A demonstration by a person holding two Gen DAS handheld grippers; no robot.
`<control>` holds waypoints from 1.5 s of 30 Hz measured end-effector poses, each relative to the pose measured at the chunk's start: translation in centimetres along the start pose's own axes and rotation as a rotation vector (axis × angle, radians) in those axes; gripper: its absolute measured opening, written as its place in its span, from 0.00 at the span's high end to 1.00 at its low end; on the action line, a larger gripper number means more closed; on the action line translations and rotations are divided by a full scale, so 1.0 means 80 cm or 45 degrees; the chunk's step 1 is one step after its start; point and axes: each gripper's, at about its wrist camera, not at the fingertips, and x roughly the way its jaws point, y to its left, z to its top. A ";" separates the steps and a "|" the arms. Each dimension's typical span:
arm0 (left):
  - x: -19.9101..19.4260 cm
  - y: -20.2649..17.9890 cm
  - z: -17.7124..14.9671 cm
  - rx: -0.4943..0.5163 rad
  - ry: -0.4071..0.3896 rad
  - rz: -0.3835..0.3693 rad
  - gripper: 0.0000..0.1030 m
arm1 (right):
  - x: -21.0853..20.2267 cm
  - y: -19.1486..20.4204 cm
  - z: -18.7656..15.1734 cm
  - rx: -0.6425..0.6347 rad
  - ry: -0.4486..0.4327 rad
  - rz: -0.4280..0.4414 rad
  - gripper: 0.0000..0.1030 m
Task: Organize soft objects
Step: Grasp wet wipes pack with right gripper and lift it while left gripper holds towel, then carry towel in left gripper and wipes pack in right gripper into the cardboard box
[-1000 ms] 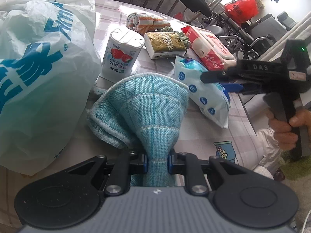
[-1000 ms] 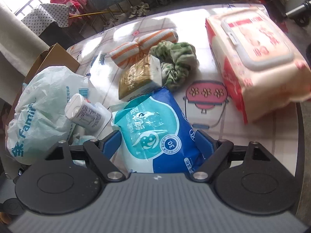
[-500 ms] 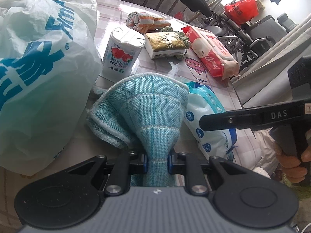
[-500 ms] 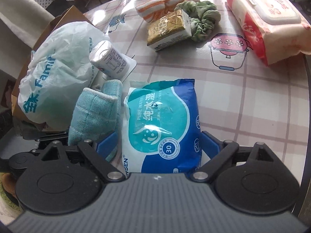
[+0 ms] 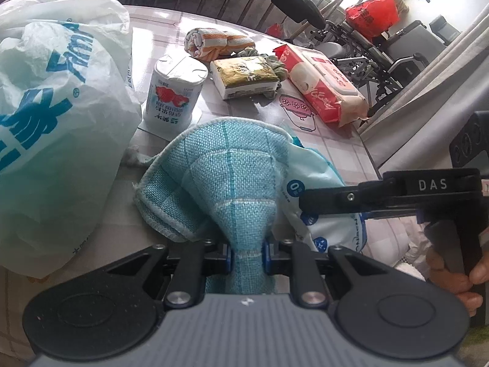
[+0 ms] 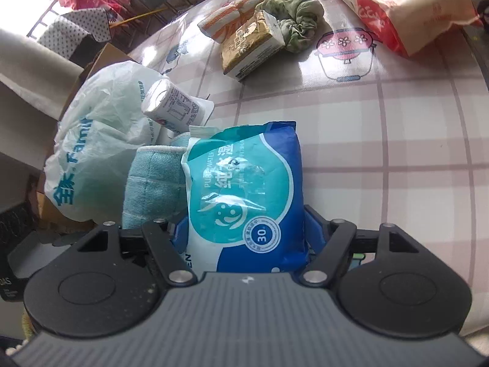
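Checked tablecloth (image 6: 397, 159) under window light, crowded with soft goods; since a second ago, blue wet-wipes pack (image 6: 244, 189) dragged from beside the red wipes pack (image 6: 397, 3) to the near edge, now touching the teal woven cloth (image 5: 226, 183); right gripper (image 6: 244, 229) closing on the pack, pads already against its sides and the wrapper bulging between them; left gripper (image 5: 247, 250) unmoved, pinched tight on a bunched fold of the cloth; likely a gathering of soft items next to the white plastic bag (image 5: 52, 140). Lower end of the blue pack lost behind the gripper body; fingertip contact not fully visible; bag's contents unseen; green scrunchie (image 6: 296, 21) half hidden behind the brown packet (image 6: 253, 49); striped rolled towel (image 5: 217, 42) untouched at the back.
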 end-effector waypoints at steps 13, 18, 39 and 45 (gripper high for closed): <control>-0.058 -0.034 -0.008 0.048 -0.117 -0.032 0.83 | -0.039 0.014 -0.033 0.086 -0.105 0.165 0.31; -0.126 -0.024 -0.003 0.035 -0.268 -0.010 0.83 | -0.066 0.064 -0.025 -0.010 -0.160 0.233 0.31; -0.328 0.242 0.109 -0.237 -0.428 0.361 0.83 | 0.074 0.471 0.119 -0.415 0.087 0.476 0.31; -0.282 0.346 0.138 -0.221 -0.242 0.388 0.83 | 0.186 0.527 0.147 -0.378 0.228 0.274 0.31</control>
